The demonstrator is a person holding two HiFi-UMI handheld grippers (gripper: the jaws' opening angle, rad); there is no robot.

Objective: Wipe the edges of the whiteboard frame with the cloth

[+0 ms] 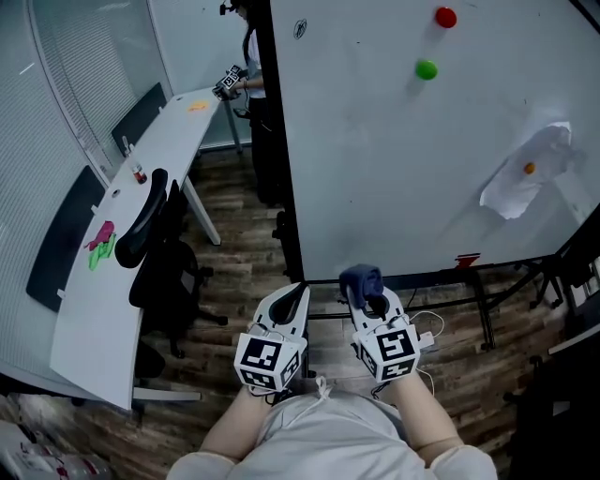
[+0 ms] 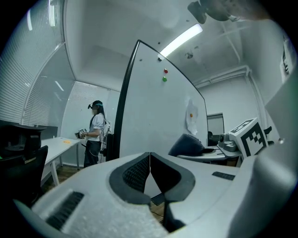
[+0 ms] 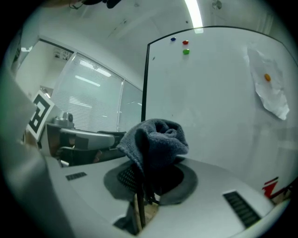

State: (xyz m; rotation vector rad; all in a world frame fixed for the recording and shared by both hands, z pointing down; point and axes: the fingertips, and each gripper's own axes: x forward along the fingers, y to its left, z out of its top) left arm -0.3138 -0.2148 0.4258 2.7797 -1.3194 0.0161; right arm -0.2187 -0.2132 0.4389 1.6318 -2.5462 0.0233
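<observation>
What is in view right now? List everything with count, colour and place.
whiteboard: one, white with black frame, ahead
magnets: four; blue, red, green near board's top, orange on the paper
paper sheet: one, white, crumpled, board's right side
desk: one, white, left
office chair: one, black, at the desk
person: one, standing beyond the desk
cloth: one, dark grey-blue, in right gripper
left gripper: one, white, shut, empty
right gripper: one, white, shut on cloth

Your whiteboard (image 1: 394, 141) runs off the top and right edges. Left of it, the person (image 1: 251, 56) is half hidden behind its frame (image 1: 284, 141), head cut off.
</observation>
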